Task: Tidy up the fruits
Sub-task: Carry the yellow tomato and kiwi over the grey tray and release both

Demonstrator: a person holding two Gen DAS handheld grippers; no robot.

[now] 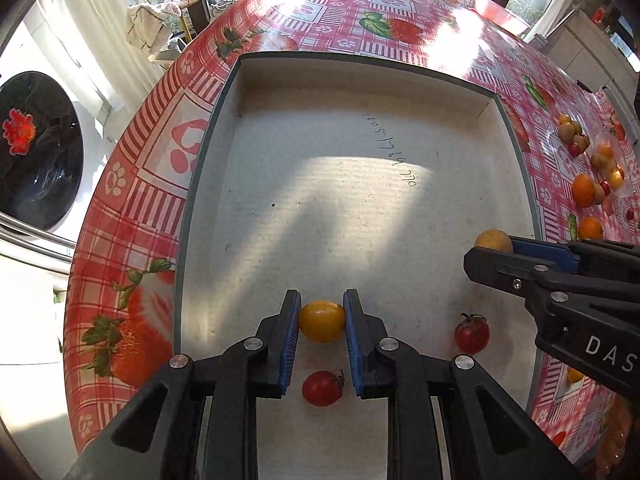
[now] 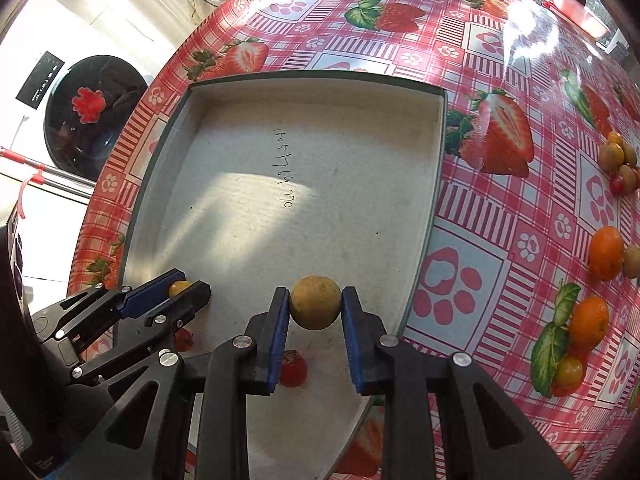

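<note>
Two red cherry tomatoes (image 1: pixel 322 388) (image 1: pixel 472 333) already lie on the floor of the shallow cardboard tray (image 1: pixel 208 184), right under the tools. Above the first one, the left gripper (image 1: pixel 322 322) has its blue-padded fingers (image 1: pixel 292 320) closed on a yellow cherry tomato (image 1: pixel 322 321). To its right, the right gripper (image 2: pixel 315 308) pinches a tan, dull-skinned round fruit (image 2: pixel 315 307), held over the tray close to its right wall. More fruit, oranges (image 2: pixel 606 253) and small tomatoes, waits on the strawberry-print desk (image 2: pixel 500 220) well to the right of the tray.

Both fruits are round and smooth, so if let go from this height they would likely bounce or roll. The yellow one hangs almost directly over a red tomato and could knock it aside. The tan fruit, so near the wall, might hop the low rim onto the desk.
</note>
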